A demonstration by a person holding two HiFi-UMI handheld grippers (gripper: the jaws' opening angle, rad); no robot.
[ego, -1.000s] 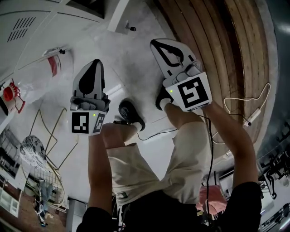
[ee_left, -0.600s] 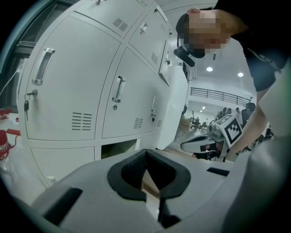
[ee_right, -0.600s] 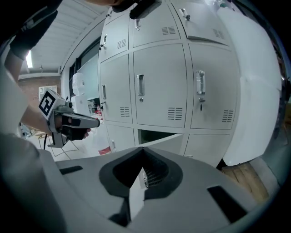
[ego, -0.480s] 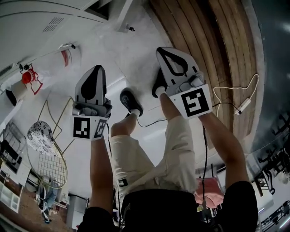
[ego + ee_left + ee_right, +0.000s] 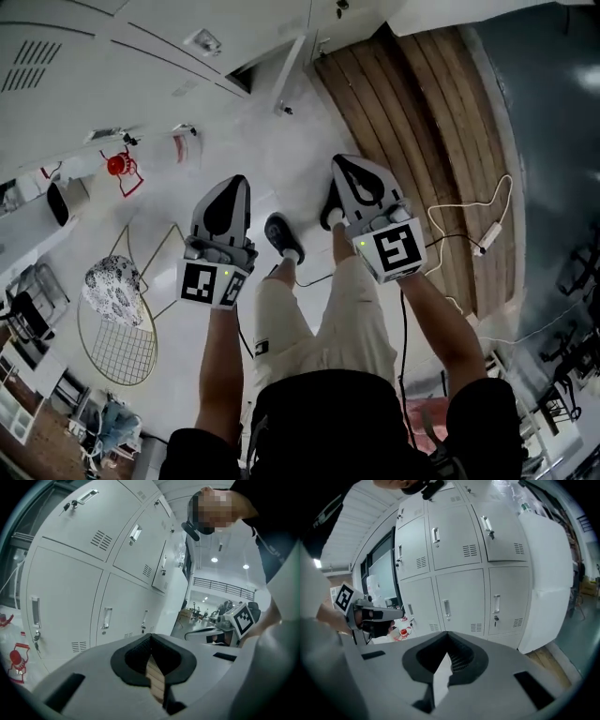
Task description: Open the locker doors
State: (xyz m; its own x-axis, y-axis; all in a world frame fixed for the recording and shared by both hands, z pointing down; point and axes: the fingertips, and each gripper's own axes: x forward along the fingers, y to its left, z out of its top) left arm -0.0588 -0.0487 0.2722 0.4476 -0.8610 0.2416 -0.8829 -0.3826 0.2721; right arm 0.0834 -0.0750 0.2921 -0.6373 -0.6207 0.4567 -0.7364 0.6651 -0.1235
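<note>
White lockers (image 5: 464, 564) fill the right gripper view, a grid of doors that all look closed, each with a vertical handle (image 5: 447, 607) and vent slots. The left gripper view shows the same lockers (image 5: 93, 573) at a slant, with a handle (image 5: 107, 618). In the head view they run along the top left (image 5: 84, 47). My left gripper (image 5: 228, 199) and right gripper (image 5: 354, 178) are held side by side in the air above the floor. Both are well short of the doors, shut, and empty.
A red object (image 5: 120, 169) stands by the lockers' foot, and a round wire rack (image 5: 117, 328) lies at the left. A wooden floor strip (image 5: 422, 122) runs at the right, with a white cable (image 5: 483, 239) on it. A white pillar (image 5: 548, 583) adjoins the lockers. The person's shoes (image 5: 281, 236) are below the grippers.
Both grippers have risen together from near the floor, still shut. The head view has shifted, so the locker fronts now show along its top.
</note>
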